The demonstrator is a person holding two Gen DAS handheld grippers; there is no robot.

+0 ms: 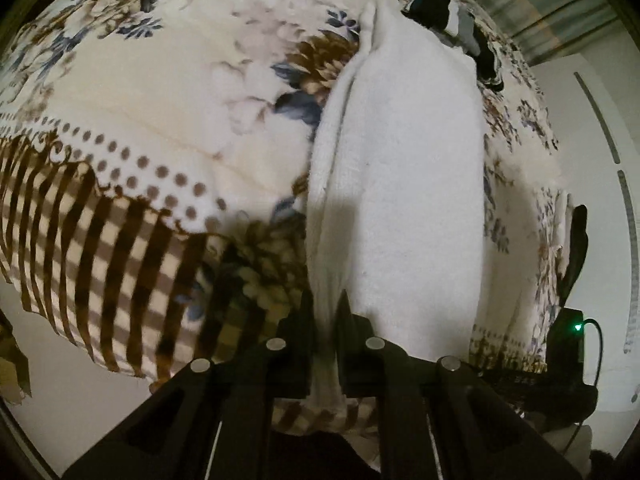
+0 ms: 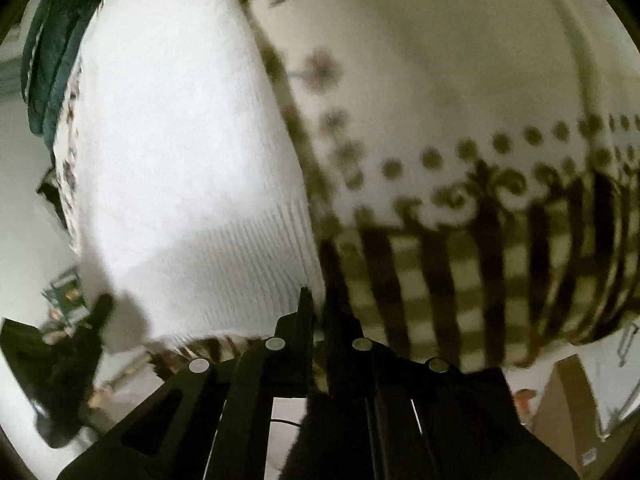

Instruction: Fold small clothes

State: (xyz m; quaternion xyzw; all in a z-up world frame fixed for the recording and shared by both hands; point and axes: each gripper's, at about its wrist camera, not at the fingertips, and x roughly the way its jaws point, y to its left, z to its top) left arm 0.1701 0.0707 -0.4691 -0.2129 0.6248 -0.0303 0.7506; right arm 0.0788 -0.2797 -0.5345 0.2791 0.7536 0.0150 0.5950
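Left gripper [image 1: 325, 312] pinches one white garment [image 1: 408, 168], long axis running away from it. Right gripper [image 2: 318, 308] clamps its ribbed hem [image 2: 240, 264]. One floral blanket [image 1: 160, 100] beneath.

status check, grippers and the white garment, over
Left gripper shut on white knit garment. Right gripper shut at its ribbed hem. Dark clothes pile beyond, clear.

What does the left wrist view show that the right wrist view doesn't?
Left wrist only: the left gripper shut on a bunched fold of the white garment, striped dark clothes beyond its far end, and a device with a green light.

Right wrist only: the garment's ribbed hem, a dark green cloth and a cardboard box.

Both: the white garment lying on the floral blanket, with each gripper at its near edge.
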